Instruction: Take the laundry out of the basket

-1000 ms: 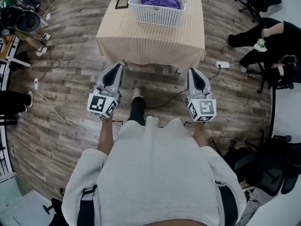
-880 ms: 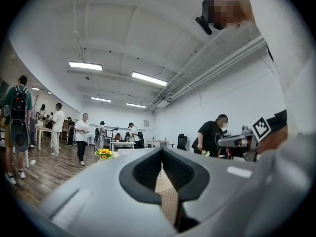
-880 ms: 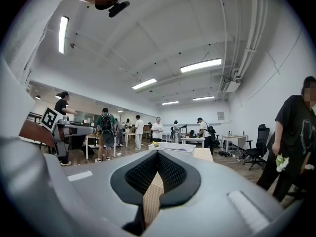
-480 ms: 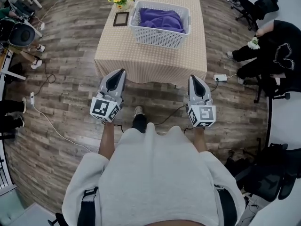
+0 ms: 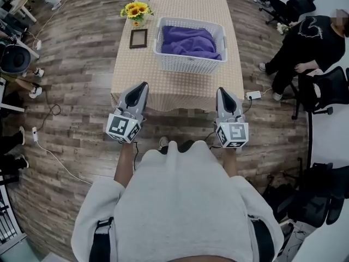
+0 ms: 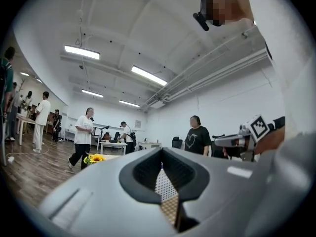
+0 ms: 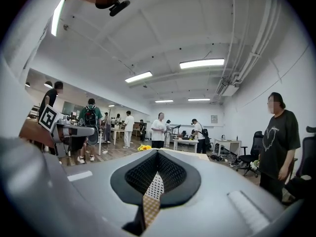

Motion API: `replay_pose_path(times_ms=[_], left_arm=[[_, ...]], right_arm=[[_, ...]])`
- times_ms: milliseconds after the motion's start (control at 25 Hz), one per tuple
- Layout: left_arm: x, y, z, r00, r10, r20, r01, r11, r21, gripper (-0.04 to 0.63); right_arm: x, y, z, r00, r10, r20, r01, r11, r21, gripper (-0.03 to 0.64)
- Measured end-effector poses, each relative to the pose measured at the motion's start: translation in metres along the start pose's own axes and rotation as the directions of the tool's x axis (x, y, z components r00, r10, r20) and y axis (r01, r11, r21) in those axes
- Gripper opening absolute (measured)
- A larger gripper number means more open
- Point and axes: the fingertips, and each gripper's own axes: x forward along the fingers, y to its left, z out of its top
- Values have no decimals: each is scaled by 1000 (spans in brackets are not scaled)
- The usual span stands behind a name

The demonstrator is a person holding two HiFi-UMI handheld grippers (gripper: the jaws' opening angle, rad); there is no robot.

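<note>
The laundry (image 5: 191,40), a purple cloth bunched loosely, lies in the basket (image 5: 192,64), a white latticed tub on the table (image 5: 177,89) at twelve o'clock of the person. It looks soft, light and limp. It should drape and trail when lifted and may snag on the lattice, so a pinch on a raised fold near the middle of the heap, with the second gripper taking another fold, seems the safest hold. A frame (image 5: 138,38) lies at nine o'clock of the basket and flowers (image 5: 136,10) stand at ten o'clock, both apart from it. The left gripper (image 5: 143,85) at seven o'clock and the right gripper (image 5: 222,90) at five o'clock hang at the table's near edge, short of the basket. Each has its jaws together with nothing between them, and they must part before any grasp.
</note>
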Motion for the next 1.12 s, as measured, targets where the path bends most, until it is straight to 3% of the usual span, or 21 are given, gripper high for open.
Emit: replay_pose_path(times_ms=[720, 1120], left_arm=[[66, 63, -28, 999, -27, -21, 27, 999, -32, 11], [164, 124, -20, 998, 52, -36, -51, 999, 8, 11]], right_arm=[[83, -17, -19, 1000, -18, -21, 19, 1000, 20, -2], [180, -90, -5, 1000, 13, 18, -13, 999, 43, -2]])
